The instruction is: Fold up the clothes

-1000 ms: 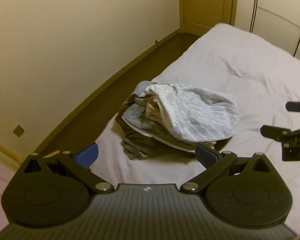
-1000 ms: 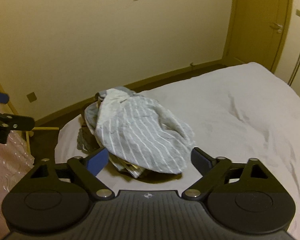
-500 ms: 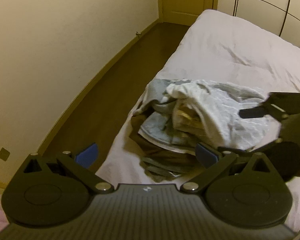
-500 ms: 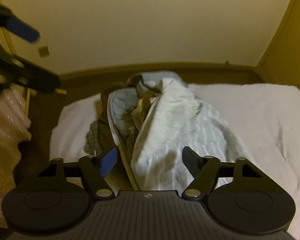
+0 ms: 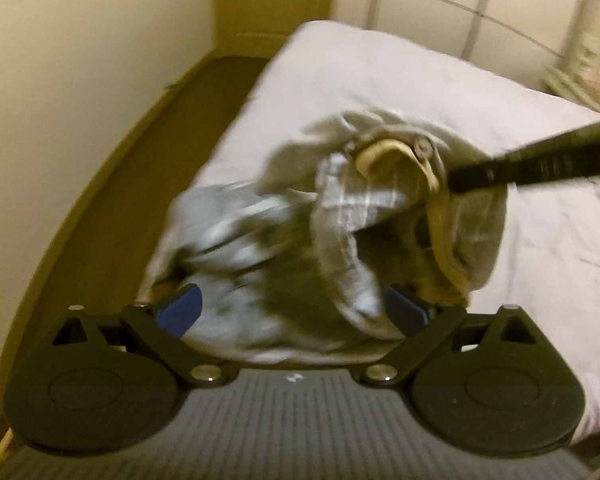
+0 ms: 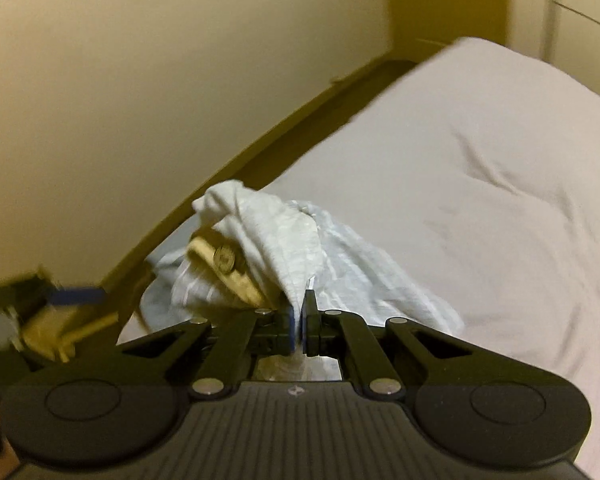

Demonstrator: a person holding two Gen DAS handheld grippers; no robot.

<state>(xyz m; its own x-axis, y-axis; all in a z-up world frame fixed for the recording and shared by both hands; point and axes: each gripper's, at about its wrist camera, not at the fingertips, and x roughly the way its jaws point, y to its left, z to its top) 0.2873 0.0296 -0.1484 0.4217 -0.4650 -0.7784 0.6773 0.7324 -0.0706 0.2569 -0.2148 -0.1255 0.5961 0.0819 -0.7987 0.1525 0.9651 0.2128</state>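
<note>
A: What differs from half a second ago?

B: Then the right gripper hung over the pile with its fingers spread wide. Now they are pinched together on a fold of the pale striped garment, and the cloth rises in a peak from the bed. The left gripper has dropped closer to the heap, so the clothes fill the space between its blue pads.

A: And the left fingers?

B: Spread wide, as before. They hold nothing; whether the pads brush the cloth, motion blur hides.

A: Where does the clothing lie?

B: At the bed's near corner, on the side by the dark floor strip and the cream wall. In the left wrist view the right gripper's black finger reaches in from the right to the top of the striped garment.

A: Textures?

B: The garment is thin, soft, grey-white with fine pale stripes, heavily crumpled. Under it shows a tan waistband with a round metal button, stiffer stuff. The bed sheet is smooth and off-white with shallow creases. The gripper bodies are matte black with ribbed tops.
</note>
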